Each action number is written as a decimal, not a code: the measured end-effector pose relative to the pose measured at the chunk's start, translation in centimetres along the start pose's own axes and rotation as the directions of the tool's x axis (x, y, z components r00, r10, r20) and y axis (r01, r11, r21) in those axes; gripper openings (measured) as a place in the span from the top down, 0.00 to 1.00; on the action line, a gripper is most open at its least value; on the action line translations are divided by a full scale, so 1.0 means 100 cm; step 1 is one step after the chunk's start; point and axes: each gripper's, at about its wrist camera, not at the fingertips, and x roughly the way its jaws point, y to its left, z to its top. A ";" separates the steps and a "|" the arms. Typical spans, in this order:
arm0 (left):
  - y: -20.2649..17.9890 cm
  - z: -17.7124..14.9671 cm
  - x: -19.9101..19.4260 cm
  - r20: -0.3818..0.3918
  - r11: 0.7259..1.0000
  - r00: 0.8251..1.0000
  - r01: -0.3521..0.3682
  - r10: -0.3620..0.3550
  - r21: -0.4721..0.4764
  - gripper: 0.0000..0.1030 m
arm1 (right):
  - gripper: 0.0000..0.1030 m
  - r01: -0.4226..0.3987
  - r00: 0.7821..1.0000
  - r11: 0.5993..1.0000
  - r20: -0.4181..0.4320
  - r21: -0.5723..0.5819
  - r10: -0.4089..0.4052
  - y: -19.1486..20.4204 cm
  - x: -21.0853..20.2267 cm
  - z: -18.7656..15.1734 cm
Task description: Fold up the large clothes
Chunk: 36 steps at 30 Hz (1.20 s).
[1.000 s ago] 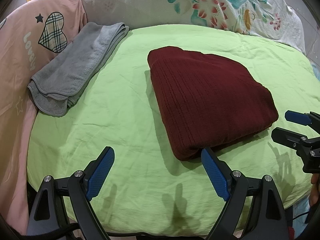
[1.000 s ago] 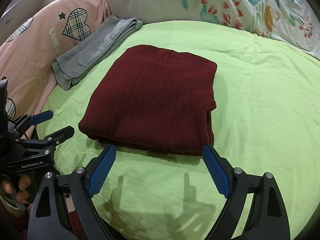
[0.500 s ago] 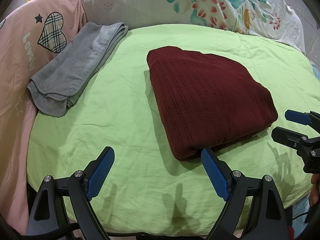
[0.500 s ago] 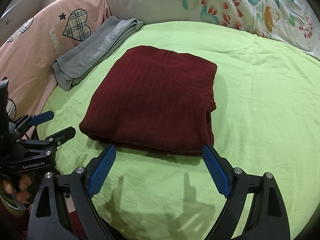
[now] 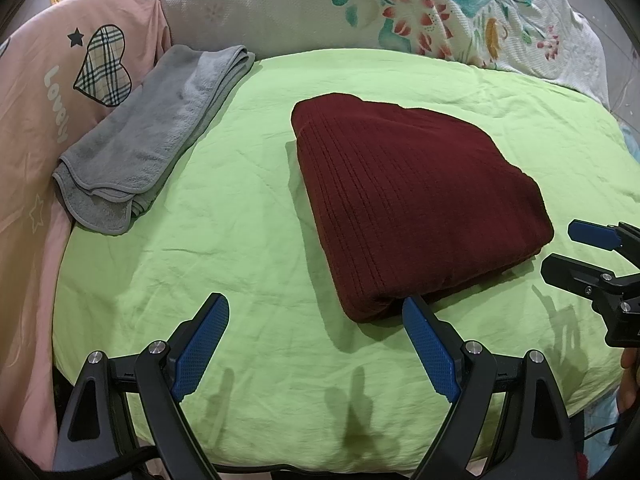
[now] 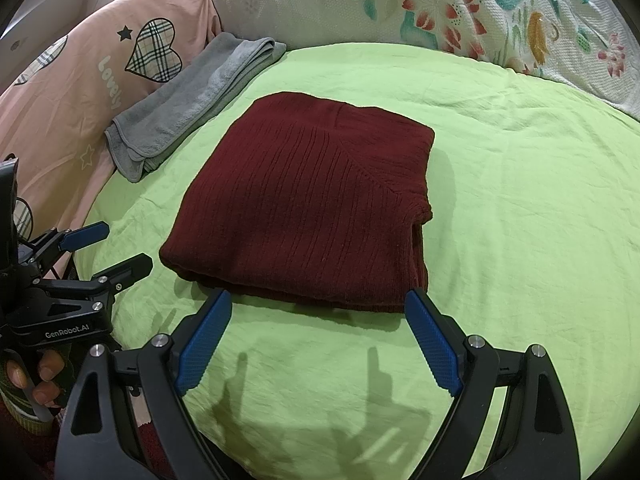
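Dark red sweater [image 5: 412, 200] [image 6: 308, 208] lies on green sheet. Knit cloth, thin ribs run along it. Folded into neat thick block, nearly square, several layers stacked. Lies flat, top smooth. From right wrist view, slanted seam crosses top, small cuff bump sticks out at right edge. Layer edges show along near side. Sits in middle of bed, nothing touching it from above.

Dark red ribbed sweater [image 5: 416, 208], lime green sheet [image 5: 240, 240], plain grey towel [image 5: 148, 140], blue-padded black left claw [image 5: 316, 344].
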 end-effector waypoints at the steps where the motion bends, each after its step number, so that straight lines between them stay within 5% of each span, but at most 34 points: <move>1: 0.000 0.000 0.000 0.000 1.000 1.000 0.000 0.000 0.000 0.13 | 0.14 0.000 1.000 1.000 0.000 0.001 0.000 0.000 0.000 0.000; 36: 0.001 0.010 0.001 0.001 1.000 1.000 0.011 -0.011 0.008 0.14 | 0.14 0.000 1.000 1.000 0.003 0.000 0.000 -0.001 -0.001 0.007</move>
